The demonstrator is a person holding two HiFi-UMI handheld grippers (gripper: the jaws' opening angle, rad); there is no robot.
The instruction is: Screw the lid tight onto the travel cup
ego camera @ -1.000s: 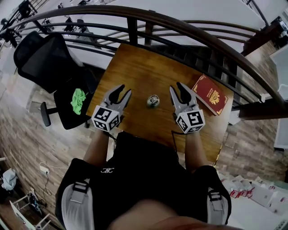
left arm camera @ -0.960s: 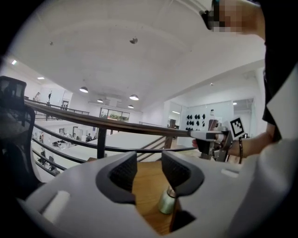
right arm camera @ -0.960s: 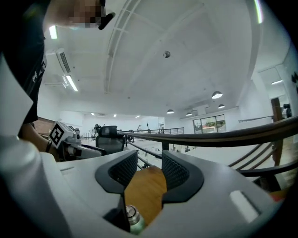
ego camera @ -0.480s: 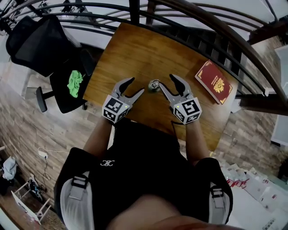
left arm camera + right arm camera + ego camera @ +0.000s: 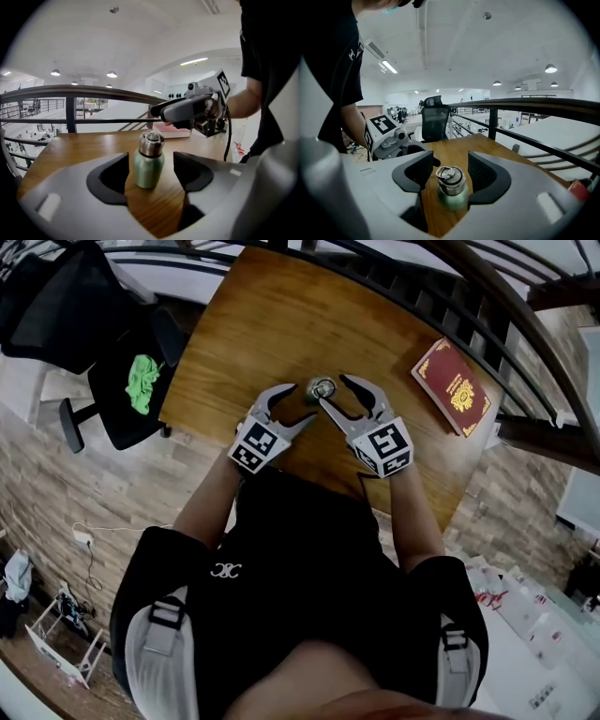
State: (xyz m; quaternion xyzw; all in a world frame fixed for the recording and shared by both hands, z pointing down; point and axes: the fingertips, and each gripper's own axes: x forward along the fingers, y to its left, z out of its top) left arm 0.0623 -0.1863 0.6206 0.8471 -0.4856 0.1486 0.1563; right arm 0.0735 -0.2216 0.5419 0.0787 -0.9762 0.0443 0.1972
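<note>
Left hand-held gripper (image 5: 300, 402), right hand-held gripper (image 5: 332, 391) | nose-down | jaws just opening | framing cup (image 5: 148, 166)

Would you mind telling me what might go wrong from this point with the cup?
Both tools' jaws have just been opening, the small green metal travel cup framed between each pair, ungripped. If the left tool or right tool touches one-sided, the free-standing cup could tip. The tools crowd together and might collide.

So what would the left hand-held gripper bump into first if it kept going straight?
Probably the green travel cup, standing upright on the table straight ahead. The jaws of the left hand-held gripper have just been opening; the cup shows in their gap, untouched.
</note>
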